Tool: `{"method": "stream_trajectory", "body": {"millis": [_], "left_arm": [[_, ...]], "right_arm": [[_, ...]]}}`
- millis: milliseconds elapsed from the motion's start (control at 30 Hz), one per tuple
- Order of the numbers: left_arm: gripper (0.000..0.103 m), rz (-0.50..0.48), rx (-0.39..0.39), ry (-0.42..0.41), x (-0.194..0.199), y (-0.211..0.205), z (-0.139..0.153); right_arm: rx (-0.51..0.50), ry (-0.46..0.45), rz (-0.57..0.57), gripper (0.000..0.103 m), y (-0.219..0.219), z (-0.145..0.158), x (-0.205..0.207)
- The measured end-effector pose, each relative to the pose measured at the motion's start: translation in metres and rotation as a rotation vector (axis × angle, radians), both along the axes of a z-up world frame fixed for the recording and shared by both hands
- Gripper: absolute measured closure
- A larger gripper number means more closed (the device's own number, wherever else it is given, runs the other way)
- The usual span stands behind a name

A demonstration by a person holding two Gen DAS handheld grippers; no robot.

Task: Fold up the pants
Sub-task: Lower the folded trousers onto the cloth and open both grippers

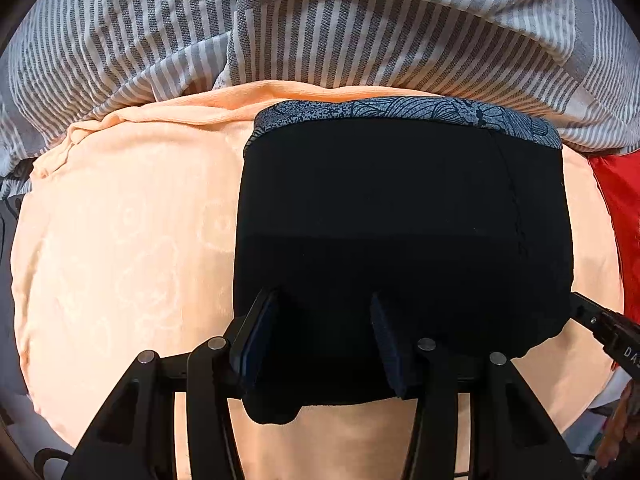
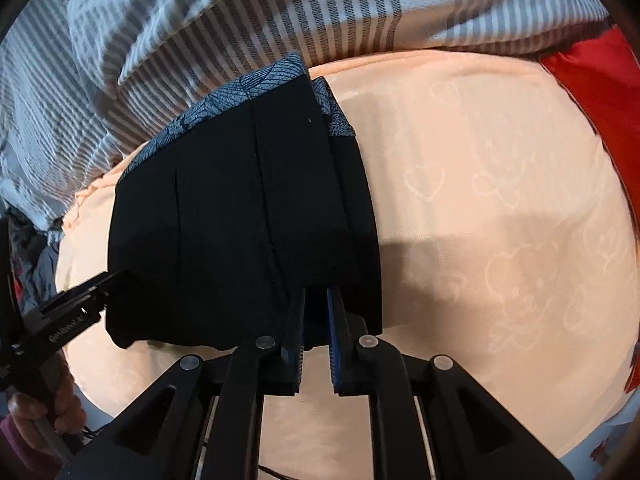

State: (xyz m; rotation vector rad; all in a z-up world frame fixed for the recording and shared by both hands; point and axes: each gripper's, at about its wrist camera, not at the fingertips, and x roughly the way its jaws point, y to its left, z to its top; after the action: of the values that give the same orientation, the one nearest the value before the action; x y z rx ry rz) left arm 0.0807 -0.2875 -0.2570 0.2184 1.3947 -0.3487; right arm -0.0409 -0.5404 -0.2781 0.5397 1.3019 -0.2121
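Observation:
The black pants (image 1: 400,216) lie folded into a compact stack on the peach blanket (image 1: 120,220), with a blue patterned waistband (image 1: 400,110) at the far edge. My left gripper (image 1: 324,304) is open, its fingers spread over the near edge of the pants. The right gripper's tip (image 1: 592,316) shows at the pants' right edge. In the right wrist view the pants (image 2: 224,208) show layered folds and the waistband (image 2: 240,92). My right gripper (image 2: 316,300) is shut on the near right edge of the pants. The left gripper (image 2: 96,288) touches the pants' left edge.
A grey-and-white striped duvet (image 1: 320,32) is bunched behind the blanket. A red cloth (image 1: 620,200) lies at the right, also in the right wrist view (image 2: 600,88). A hand (image 2: 44,412) holds the left gripper's handle.

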Motion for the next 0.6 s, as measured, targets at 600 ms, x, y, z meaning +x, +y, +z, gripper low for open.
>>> {"method": "stream_trajectory", "body": {"millis": [600], "left_arm": [[0.052, -0.001, -0.002, 0.005, -0.0036, 0.0024, 0.0022]], "right_arm": [[-0.038, 0.013, -0.015, 0.075, 0.0034, -0.0116, -0.0062]]}}
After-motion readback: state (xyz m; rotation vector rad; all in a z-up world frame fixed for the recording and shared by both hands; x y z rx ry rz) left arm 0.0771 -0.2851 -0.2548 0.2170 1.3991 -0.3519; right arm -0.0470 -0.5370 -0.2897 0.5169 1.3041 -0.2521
